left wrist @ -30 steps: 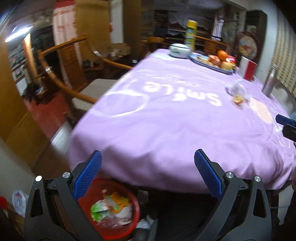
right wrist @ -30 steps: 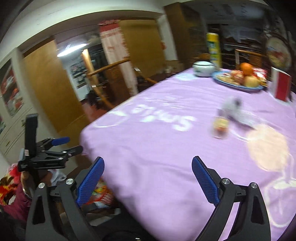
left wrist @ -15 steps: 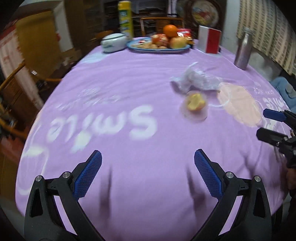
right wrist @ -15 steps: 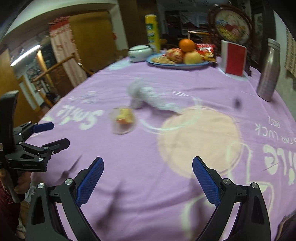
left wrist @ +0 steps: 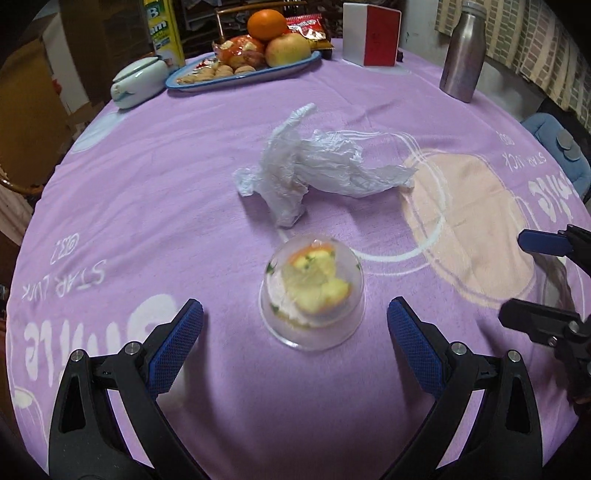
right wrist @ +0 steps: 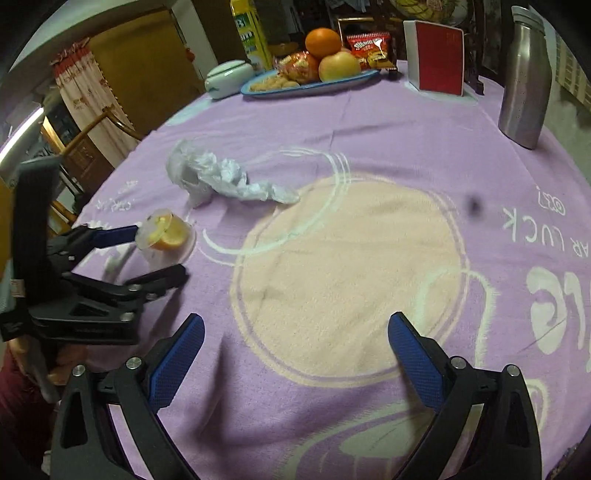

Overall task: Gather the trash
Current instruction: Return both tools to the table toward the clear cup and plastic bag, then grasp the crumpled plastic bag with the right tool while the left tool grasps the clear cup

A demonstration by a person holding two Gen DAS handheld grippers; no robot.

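Note:
A clear plastic cup (left wrist: 312, 295) with orange and yellow fruit scraps stands upside down on the purple tablecloth (left wrist: 147, 192). It sits between the fingertips of my left gripper (left wrist: 295, 314), which is open, with a gap on each side. A crumpled white plastic bag (left wrist: 317, 173) lies just beyond the cup. The right wrist view shows the cup (right wrist: 166, 236), the bag (right wrist: 225, 181) and the left gripper (right wrist: 147, 254) at the left. My right gripper (right wrist: 295, 328) hangs over the pale circle print, its jaws opening with nothing between them. It also shows at the right edge as the right gripper (left wrist: 535, 280).
At the table's far side stand a blue tray (left wrist: 240, 72) of fruit and snacks, a white lidded bowl (left wrist: 138, 81), a yellow carton (left wrist: 164, 29), a red and white box (left wrist: 371, 35) and a steel flask (left wrist: 463, 55). A wooden chair (right wrist: 107, 122) stands to the left.
Both views swung from the table's near edge, with a red bin below, to over the tabletop. The left gripper came up around the cup. The right gripper moved over the pale circle.

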